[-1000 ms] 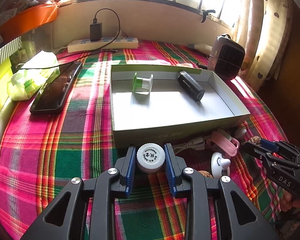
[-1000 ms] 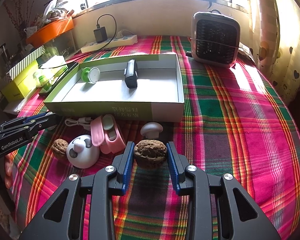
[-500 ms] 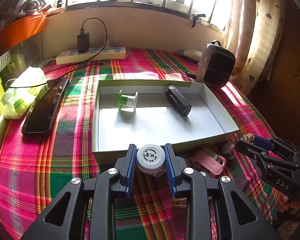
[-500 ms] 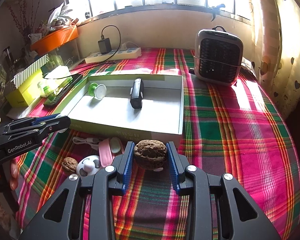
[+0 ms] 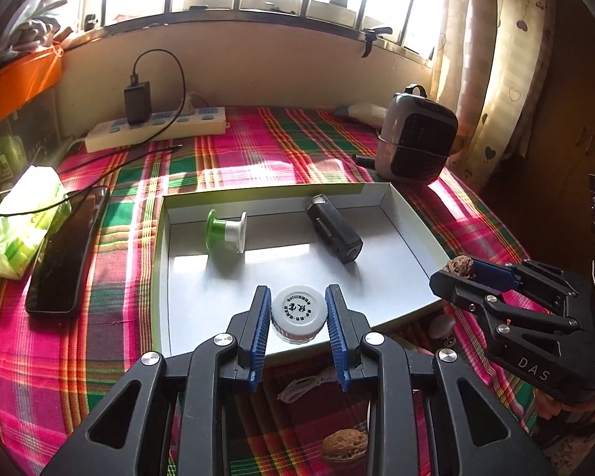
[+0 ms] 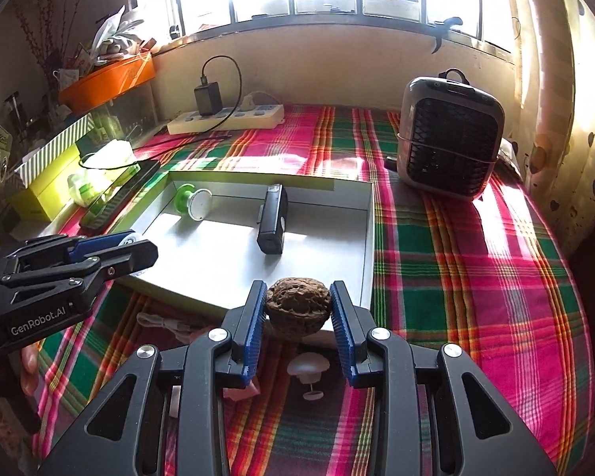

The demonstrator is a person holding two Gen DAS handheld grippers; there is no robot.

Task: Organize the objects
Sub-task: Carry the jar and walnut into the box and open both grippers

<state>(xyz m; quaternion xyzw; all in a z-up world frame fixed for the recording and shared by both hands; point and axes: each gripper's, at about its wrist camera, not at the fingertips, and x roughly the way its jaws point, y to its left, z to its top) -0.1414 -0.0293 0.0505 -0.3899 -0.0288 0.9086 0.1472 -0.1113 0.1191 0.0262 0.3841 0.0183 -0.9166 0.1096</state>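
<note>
left tongs [image 5: 297,315] grip a white-capped jar [image 5: 297,311] — right tongs [image 6: 297,309] clamp a walnut [image 6: 298,309].

— Left gripper [image 5: 297,309]?
— Raised, level, pointing forward, blue pads clamped tight on a load.
— And the right gripper [image 6: 298,304]?
— Same pose, pads pinched shut too, held just beside the left, angled toward it.

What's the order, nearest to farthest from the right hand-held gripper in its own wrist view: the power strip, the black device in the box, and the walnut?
1. walnut, clamped in the right hand-held gripper
2. black device, mid-box
3. power strip, under the window
</note>
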